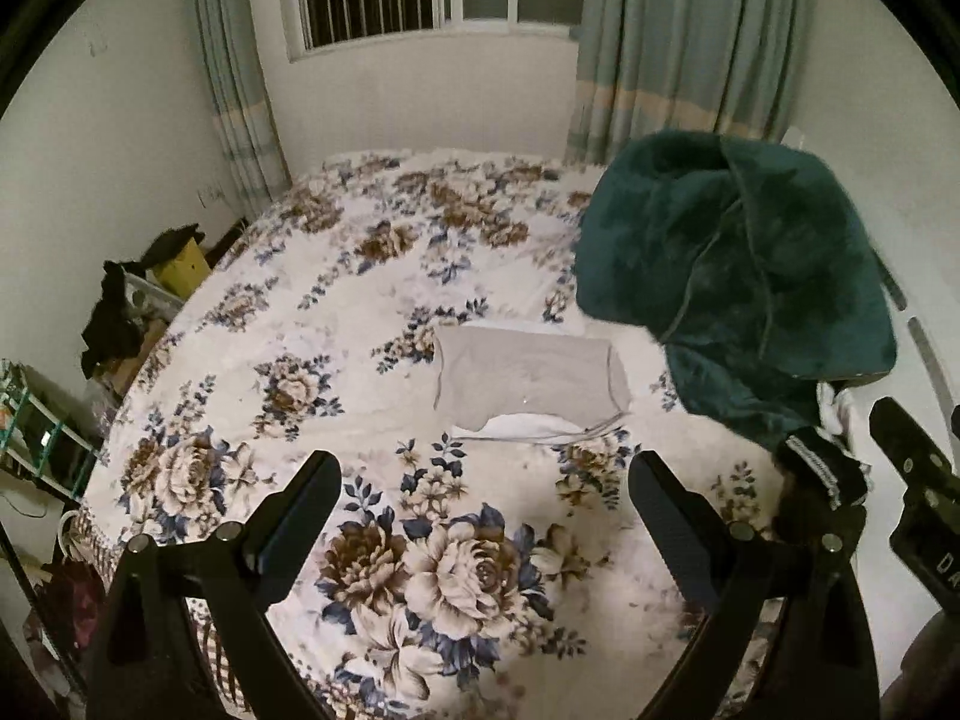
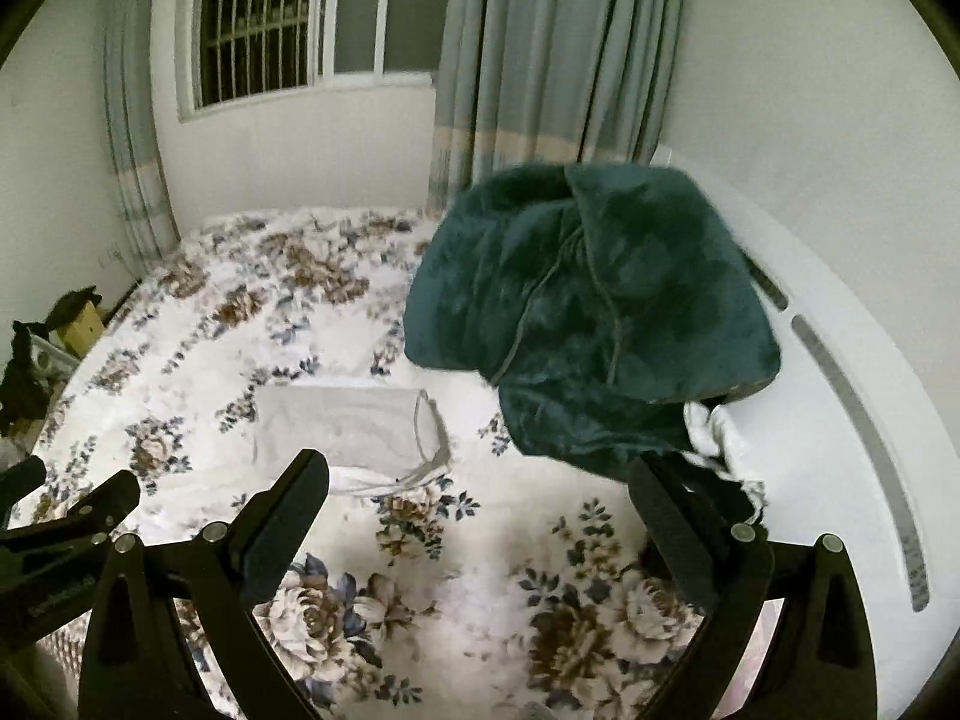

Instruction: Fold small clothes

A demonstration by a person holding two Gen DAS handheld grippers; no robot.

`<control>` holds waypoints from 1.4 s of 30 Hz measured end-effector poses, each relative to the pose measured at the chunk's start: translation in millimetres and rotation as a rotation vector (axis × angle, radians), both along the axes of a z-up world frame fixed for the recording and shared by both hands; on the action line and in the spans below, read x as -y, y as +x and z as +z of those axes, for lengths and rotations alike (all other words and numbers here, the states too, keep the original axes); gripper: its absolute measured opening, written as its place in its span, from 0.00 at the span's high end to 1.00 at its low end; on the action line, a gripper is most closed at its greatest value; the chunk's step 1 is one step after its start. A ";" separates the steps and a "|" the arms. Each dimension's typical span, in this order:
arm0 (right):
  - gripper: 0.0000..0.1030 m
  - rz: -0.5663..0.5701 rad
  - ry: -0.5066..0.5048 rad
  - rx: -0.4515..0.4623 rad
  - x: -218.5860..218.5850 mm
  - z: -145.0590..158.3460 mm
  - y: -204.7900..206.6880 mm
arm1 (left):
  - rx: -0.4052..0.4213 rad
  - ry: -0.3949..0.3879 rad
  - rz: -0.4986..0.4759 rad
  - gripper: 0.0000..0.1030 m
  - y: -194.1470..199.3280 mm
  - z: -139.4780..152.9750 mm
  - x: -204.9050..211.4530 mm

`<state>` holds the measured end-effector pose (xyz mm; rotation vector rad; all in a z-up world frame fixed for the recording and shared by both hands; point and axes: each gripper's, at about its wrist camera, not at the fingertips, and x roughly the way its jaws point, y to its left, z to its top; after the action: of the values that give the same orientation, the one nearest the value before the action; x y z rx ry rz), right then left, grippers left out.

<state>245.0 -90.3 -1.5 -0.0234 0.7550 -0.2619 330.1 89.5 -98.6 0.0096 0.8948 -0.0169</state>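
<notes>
A folded light grey garment lies flat on the floral bedspread, on top of a white folded piece. It also shows in the right wrist view. My left gripper is open and empty, hovering above the bed just short of the garment. My right gripper is open and empty, near the garment's right edge. A small black garment with a lettered band and a white one lie at the right by the blanket. The right gripper shows in the left view.
A large dark green plush blanket is heaped on the right of the bed against the white headboard. Clutter, a yellow box and a wire rack stand off the bed's left side. Curtains and a window are behind.
</notes>
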 end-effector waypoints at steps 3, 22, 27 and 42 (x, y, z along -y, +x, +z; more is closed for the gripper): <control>0.02 0.022 0.007 0.024 -0.2 29.4 -33.3 | 0.018 0.000 0.007 0.05 -22.3 20.0 1.3; 0.01 0.109 0.007 0.127 0.0 109.1 -127.4 | 0.154 0.010 0.075 0.04 -106.2 85.0 0.1; 0.01 0.123 0.011 0.131 2.2 109.5 -126.7 | 0.160 0.015 0.080 0.04 -111.5 88.2 -0.2; 0.01 0.133 0.020 0.120 -4.9 110.6 -130.1 | 0.162 0.025 0.086 0.04 -115.9 93.4 2.3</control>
<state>114.9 -85.4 109.1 -0.0383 0.6336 -0.1275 214.2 87.2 -5.2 -0.0040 0.7330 0.0749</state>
